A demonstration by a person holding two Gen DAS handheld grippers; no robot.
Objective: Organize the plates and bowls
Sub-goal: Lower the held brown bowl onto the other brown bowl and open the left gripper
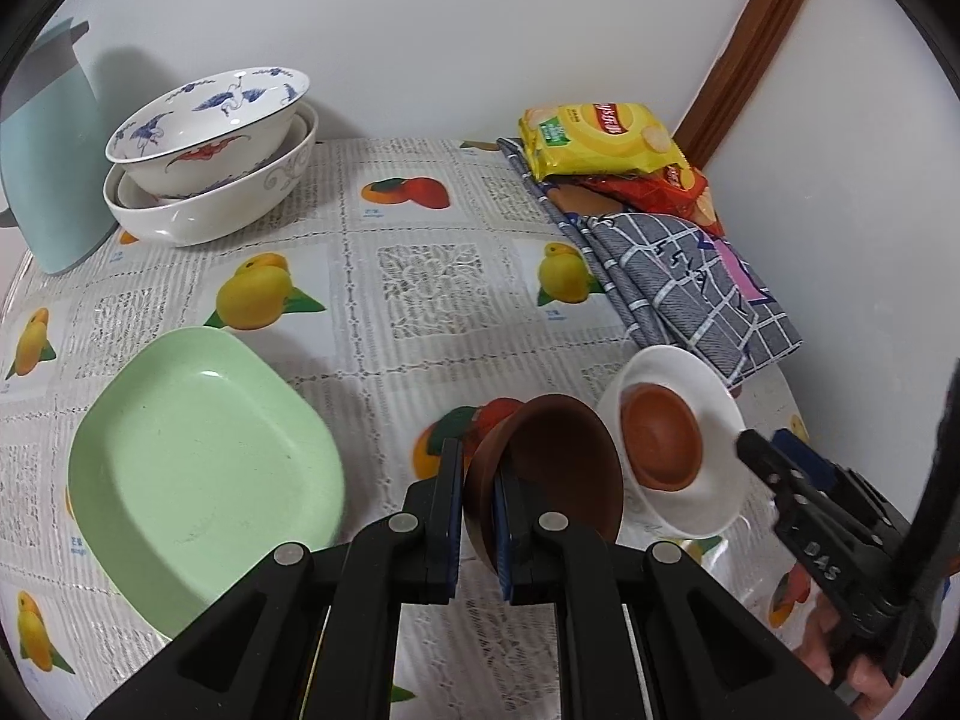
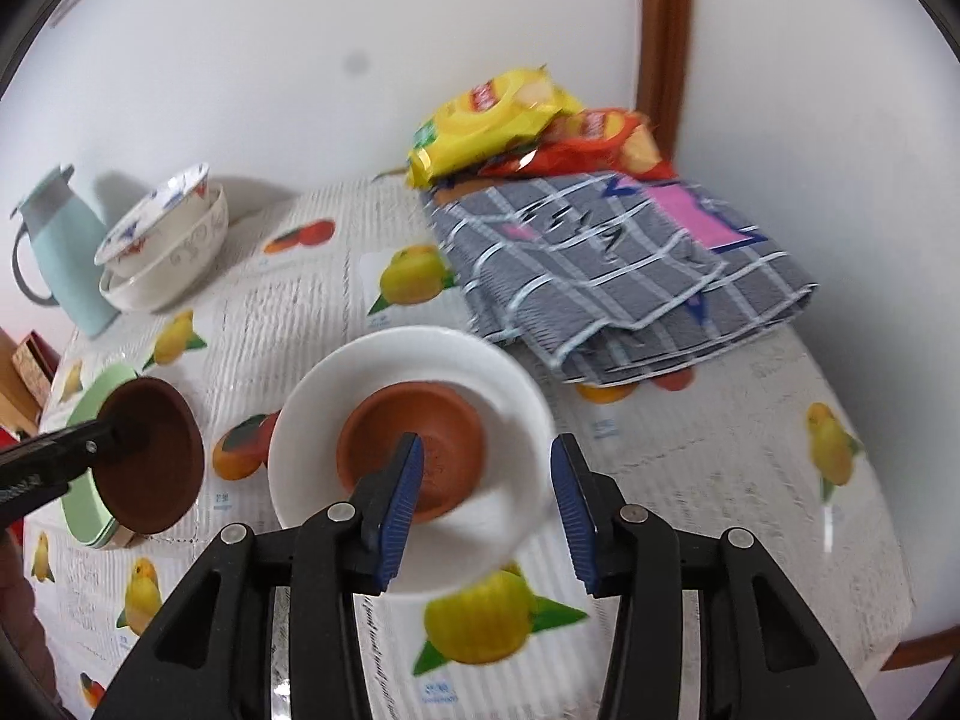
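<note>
**Bowl Positions and Jaw States Across Both Wrist Views**

From the left wrist view we see items the right view shows only at its edge. Working left to right: a pale blue plastic jug (image 1: 51, 180), a white ceramic bowl painted with blue cranes (image 1: 210, 120) nested in a larger plain white bowl (image 1: 210, 210), and a smooth, rounded-rectangular pale green dish (image 1: 198, 474). The left gripper (image 1: 480, 480) has its jaws pinching the rim of a dark brown, matte, round bowl (image 1: 558, 462), held tilted above the fruit-printed tablecloth (image 1: 420, 276).

The right wrist view gives us a direct look into a glossy white round bowl (image 2: 480, 372) resting on the tablecloth, with a terracotta-coloured small bowl (image 2: 444, 426) sitting inside it. The right gripper (image 2: 486, 492) has its blue ribbed jaws spread, pressing on nothing. Further right lie a folded grey checked cloth (image 2: 600, 276) and crinkled yellow and red snack bags (image 2: 510, 114).
</note>
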